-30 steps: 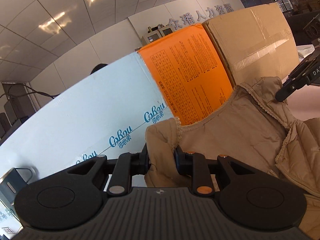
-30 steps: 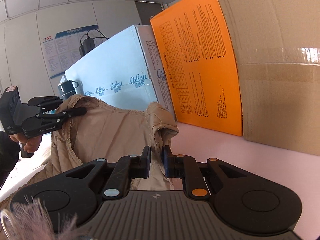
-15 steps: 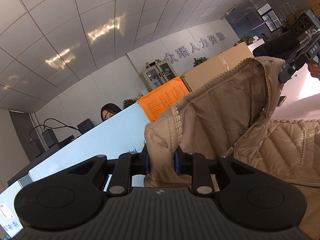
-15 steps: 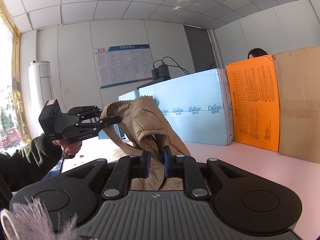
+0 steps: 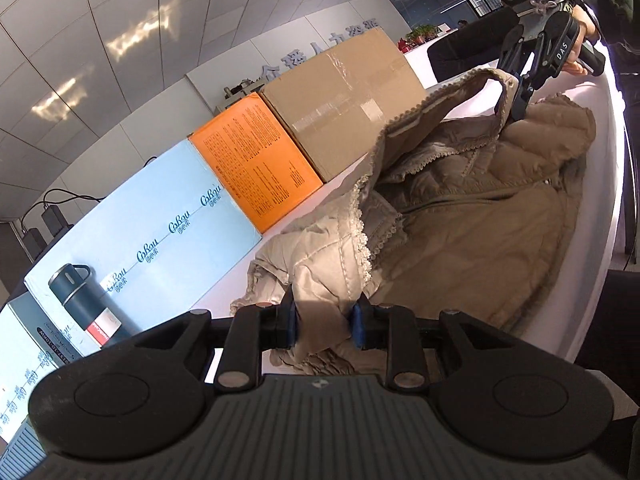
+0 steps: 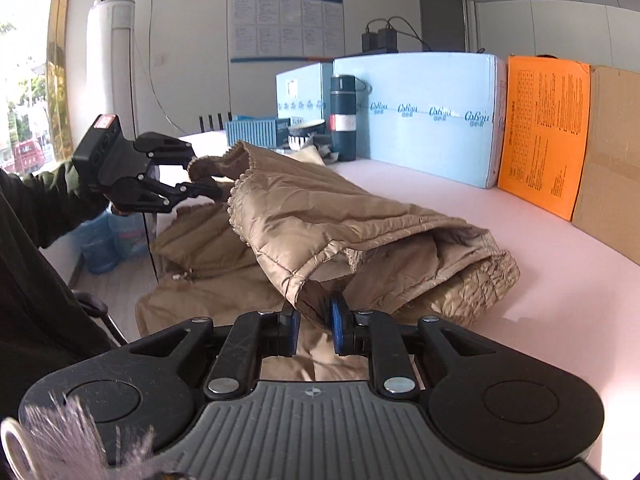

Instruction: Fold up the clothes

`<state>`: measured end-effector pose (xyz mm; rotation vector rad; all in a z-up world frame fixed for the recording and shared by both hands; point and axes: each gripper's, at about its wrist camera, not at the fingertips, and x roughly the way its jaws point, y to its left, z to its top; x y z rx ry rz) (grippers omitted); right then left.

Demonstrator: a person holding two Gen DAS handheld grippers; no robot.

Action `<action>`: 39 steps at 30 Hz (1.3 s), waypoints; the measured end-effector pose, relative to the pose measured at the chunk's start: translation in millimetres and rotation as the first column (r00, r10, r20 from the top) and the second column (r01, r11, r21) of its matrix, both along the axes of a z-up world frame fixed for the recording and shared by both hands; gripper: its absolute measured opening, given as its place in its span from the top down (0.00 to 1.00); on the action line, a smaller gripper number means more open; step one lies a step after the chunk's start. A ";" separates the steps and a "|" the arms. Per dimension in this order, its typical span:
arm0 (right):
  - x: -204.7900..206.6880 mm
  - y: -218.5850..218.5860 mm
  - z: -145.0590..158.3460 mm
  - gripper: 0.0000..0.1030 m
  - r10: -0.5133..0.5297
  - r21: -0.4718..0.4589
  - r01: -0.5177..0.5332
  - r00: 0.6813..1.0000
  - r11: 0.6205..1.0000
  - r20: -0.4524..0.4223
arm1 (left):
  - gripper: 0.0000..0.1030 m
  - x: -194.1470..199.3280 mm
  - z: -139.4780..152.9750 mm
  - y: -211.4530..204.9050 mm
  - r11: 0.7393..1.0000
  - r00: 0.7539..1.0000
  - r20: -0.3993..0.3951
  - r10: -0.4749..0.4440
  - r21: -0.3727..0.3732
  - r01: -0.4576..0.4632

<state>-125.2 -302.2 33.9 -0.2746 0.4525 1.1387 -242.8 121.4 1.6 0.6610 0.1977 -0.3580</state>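
Observation:
A tan quilted jacket (image 5: 472, 216) with lace trim lies on the pale pink table (image 6: 560, 272); its upper half is folded over the lower half. My left gripper (image 5: 323, 322) is shut on a bunched edge of the jacket just above the table. It also shows in the right wrist view (image 6: 216, 190), pinching the far corner. My right gripper (image 6: 314, 322) is shut on the near edge of the folded flap (image 6: 320, 224). It also shows in the left wrist view (image 5: 516, 102), holding the far corner.
A light blue box (image 6: 420, 112), an orange box (image 6: 544, 132) and a brown cardboard box (image 6: 612, 152) line the table's back edge. A dark thermos (image 6: 343, 118), a bowl and a small blue box stand at the far left end. My dark sleeve (image 6: 36, 280) is at left.
Both grippers have come down from a raised hold. The lifted half of the jacket now lies folded over the rest on the table. Both stay shut on the cloth.

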 end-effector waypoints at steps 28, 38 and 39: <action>52.3 82.9 48.3 0.27 -0.398 0.143 0.391 0.917 0.909 0.023 | 0.16 88.2 83.3 -50.4 0.908 0.951 -0.022 0.309 -0.290 -0.302; 48.7 117.3 -15.6 0.26 -0.311 -0.048 0.310 0.950 0.950 -0.022 | 0.16 117.0 9.4 -56.6 0.905 0.900 -0.261 0.350 -0.155 -0.397; 48.1 117.0 -18.0 0.26 -0.311 -0.049 0.310 0.950 0.950 -0.021 | 0.15 116.4 7.2 -55.5 0.899 0.896 -0.269 0.355 -0.165 -0.406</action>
